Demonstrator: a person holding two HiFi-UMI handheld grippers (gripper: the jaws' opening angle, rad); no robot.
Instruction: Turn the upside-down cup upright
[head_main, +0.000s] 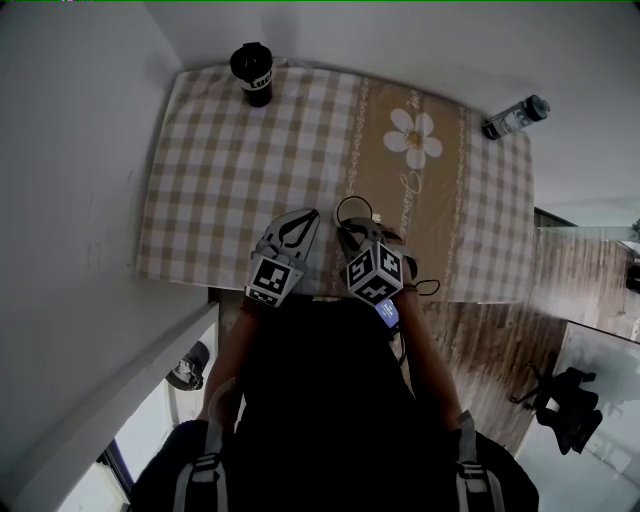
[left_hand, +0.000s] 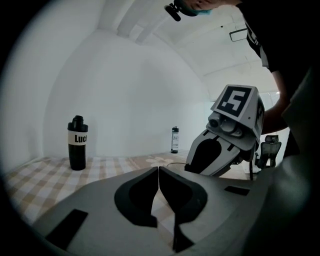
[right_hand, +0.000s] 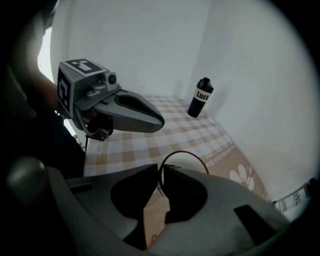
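Here, at the near edge of the checked table (head_main: 220, 200), the right gripper (right_hand: 161, 172) pinches the thin dark rim of the cup (head_main: 353, 211). The left gripper (left_hand: 158, 172), closed and empty, hovers just beside it. The cup's orientation is unclear, so the turn looks unfinished.

1. I note plain white walls (head_main: 70, 150) closing in two sides of the worktop and meeting at a corner.
2. The worktop (head_main: 200, 190) is covered by a tan-and-white checked cloth with a daisy panel (head_main: 415, 138).
3. A wood-plank floor (head_main: 500, 340) lies to the right.
4. Lighting is soft and even.
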